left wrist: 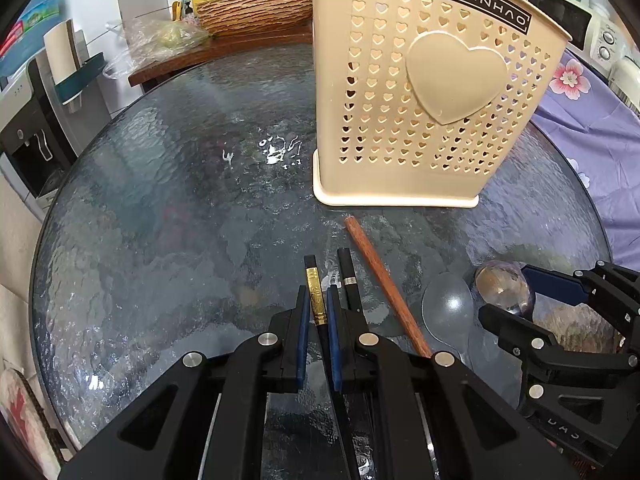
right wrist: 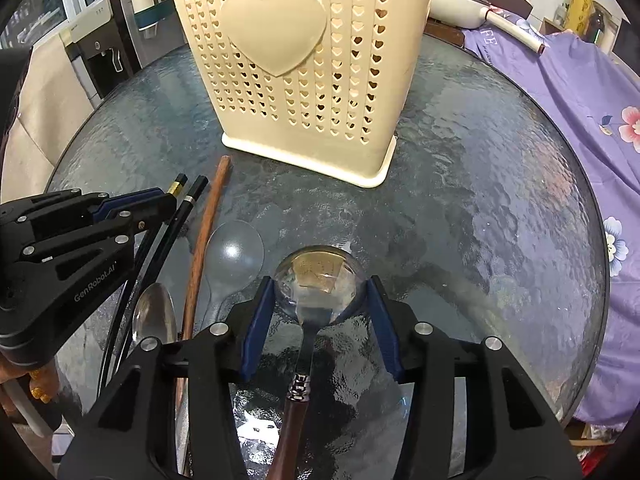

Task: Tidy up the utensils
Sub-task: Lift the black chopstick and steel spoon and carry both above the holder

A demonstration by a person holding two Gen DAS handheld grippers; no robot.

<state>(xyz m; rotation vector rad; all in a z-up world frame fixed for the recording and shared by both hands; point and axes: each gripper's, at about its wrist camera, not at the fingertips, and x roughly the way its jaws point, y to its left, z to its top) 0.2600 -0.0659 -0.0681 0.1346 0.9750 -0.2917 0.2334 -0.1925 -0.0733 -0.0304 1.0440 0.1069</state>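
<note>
My left gripper (left wrist: 317, 300) is shut on a black chopstick with a gold band (left wrist: 314, 288), low over the glass table. A second black chopstick with a silver band (left wrist: 349, 280) lies just right of its fingers, then a brown wooden chopstick (left wrist: 384, 284) and a clear plastic spoon (left wrist: 448, 308). My right gripper (right wrist: 320, 284) holds the bowl of a metal spoon (right wrist: 320, 272) between its blue pads; the spoon's wooden handle (right wrist: 294, 420) runs back under the camera. The cream heart-holed utensil holder (right wrist: 300, 60) stands upright behind them, with sticks showing in its top.
A small metal spoon (right wrist: 154, 316) lies by the left gripper's body (right wrist: 60, 248). The round glass table (left wrist: 180, 200) ends at a purple floral cloth (right wrist: 580, 120) on the right. A water dispenser (left wrist: 36, 132) and a wooden counter (left wrist: 224, 52) stand beyond the far-left rim.
</note>
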